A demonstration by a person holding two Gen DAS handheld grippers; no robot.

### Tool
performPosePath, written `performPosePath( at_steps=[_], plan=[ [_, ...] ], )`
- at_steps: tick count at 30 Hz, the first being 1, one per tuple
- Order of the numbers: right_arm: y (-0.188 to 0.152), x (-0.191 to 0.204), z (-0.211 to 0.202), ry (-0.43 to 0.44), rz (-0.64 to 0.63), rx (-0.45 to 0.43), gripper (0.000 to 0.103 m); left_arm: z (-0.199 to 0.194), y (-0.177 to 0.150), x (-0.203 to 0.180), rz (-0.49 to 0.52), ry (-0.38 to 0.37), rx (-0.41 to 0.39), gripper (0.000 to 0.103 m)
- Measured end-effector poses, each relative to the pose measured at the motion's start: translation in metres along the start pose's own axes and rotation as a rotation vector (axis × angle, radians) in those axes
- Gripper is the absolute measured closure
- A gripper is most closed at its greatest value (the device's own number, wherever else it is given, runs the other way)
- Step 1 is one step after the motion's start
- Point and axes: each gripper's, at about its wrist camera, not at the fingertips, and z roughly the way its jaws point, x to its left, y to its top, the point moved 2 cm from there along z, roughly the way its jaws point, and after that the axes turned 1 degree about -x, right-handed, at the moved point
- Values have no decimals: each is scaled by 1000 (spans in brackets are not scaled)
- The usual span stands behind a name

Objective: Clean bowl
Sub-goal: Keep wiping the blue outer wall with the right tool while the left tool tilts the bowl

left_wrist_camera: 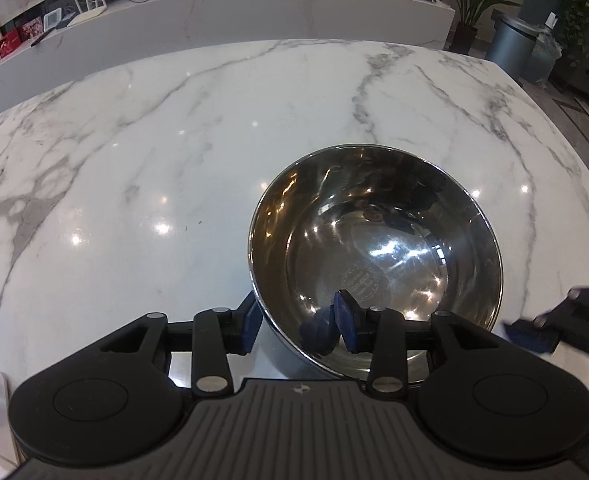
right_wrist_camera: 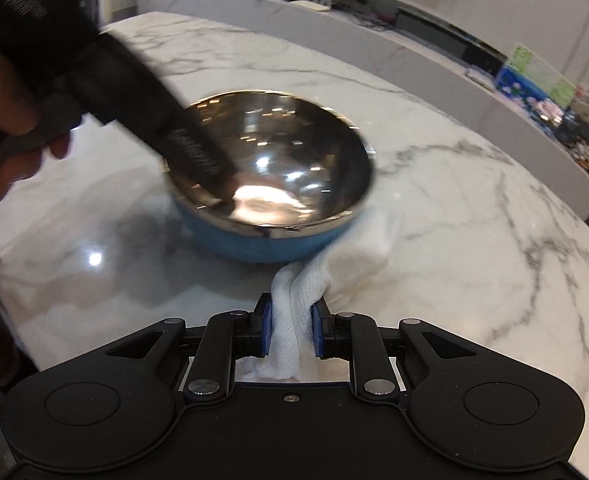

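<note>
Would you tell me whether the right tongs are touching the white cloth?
Touching: the right wrist view shows the right tongs pinching the cloth between both pads.

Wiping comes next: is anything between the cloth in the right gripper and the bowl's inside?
Nothing but the near wall of the bowl. The left gripper straddles the rim further round, one of its fingers inside, clear of the cloth.

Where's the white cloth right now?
In the right wrist view, the white cloth is pinched in the right hand-held gripper, trailing onto the marble table against the bowl, low on its blue outside.
</note>
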Motion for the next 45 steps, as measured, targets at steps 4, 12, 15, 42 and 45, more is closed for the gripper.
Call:
performPosePath(
  at_steps=[4, 12, 15, 42, 45],
  plan=[
    [2, -14, -7, -79, 56, -51, 85, 0, 1, -1, 19, 9, -15, 74],
    [4, -17, -17, -113, 37, -124, 85, -1, 1, -8, 74, 5, -52, 78],
    [4, -11, -15, -102, -8, -115, 85, -1, 2, -10, 79, 8, -56, 78],
    [-1, 3, 9, -30, -86, -8, 85, -3, -3, -8, 53, 20, -16, 73],
    [0, -4, 7, -58, -71, -17, 85, -3, -2, -7, 72, 25, -29, 75]
  ],
)
